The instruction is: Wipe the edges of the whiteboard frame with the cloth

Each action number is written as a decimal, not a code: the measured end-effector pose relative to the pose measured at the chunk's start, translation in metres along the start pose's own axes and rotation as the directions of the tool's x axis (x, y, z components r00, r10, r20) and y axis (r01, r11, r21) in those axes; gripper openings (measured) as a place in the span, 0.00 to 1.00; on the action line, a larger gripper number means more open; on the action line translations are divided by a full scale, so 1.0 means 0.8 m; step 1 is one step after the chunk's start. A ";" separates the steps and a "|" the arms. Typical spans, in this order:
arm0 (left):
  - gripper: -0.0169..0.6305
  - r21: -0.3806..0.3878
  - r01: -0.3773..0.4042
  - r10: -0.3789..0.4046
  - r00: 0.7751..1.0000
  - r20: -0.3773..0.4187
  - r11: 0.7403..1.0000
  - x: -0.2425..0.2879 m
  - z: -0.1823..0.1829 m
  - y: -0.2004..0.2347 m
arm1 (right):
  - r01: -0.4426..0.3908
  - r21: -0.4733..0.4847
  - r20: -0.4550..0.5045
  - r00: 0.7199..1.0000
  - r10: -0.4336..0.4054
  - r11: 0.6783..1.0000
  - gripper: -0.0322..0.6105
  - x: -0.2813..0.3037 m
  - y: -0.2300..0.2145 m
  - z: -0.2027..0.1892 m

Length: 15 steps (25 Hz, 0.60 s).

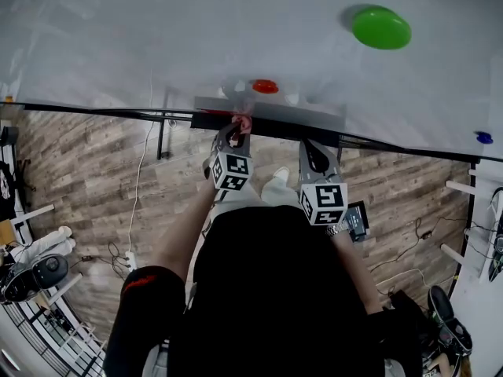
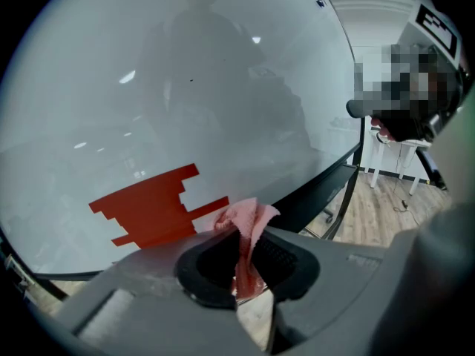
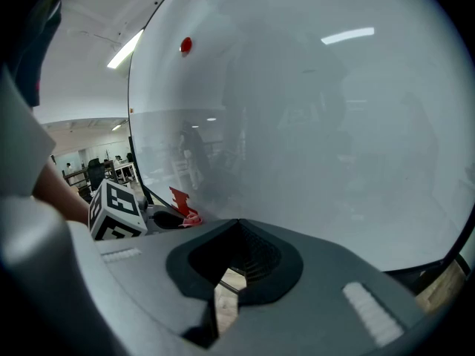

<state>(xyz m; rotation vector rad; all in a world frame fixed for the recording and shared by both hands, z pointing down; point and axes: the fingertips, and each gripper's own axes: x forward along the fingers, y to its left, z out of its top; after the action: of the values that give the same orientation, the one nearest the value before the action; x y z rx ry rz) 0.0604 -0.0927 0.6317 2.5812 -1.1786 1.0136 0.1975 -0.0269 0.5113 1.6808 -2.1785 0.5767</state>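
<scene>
Our left gripper [image 2: 247, 271] clamps its fingers on the cloth [image 2: 250, 219] at the whiteboard frame [image 2: 319, 184], our 12 o'clock; the right gripper [image 3: 228, 277] keeps its fingers together, empty. Drag along the frame may pull the thinly pinched cloth free.

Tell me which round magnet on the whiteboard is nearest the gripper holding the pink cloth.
The small red round magnet, just above the left gripper clamping the pink cloth. The large green round magnet is farther up-right, the small blue magnet far right.

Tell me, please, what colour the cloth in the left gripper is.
Pink cloth, clearest in left gripper view.
</scene>
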 end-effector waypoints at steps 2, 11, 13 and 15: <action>0.10 -0.001 -0.001 0.001 1.000 -0.001 1.000 0.001 0.002 -0.004 | 0.002 0.002 0.001 1.000 -0.002 1.000 0.05 -0.002 -0.006 0.000; 0.10 0.002 -0.002 0.002 1.000 0.003 1.000 0.008 0.010 -0.024 | -0.009 0.001 0.001 1.000 0.009 1.000 0.05 -0.008 -0.020 -0.006; 0.10 0.000 -0.002 0.002 1.000 0.003 1.000 0.009 0.011 -0.025 | -0.010 0.001 0.000 1.000 0.010 1.000 0.05 -0.008 -0.022 -0.006; 0.10 -0.001 0.000 0.000 1.000 0.002 1.000 0.009 0.014 -0.027 | -0.013 0.001 -0.001 1.000 0.013 1.000 0.05 -0.009 -0.022 -0.006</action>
<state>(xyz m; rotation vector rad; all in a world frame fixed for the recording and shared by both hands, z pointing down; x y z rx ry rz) 0.0851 -0.0864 0.6313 2.5823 -1.1796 1.0103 0.2165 -0.0227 0.5141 1.6679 -2.1901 0.5815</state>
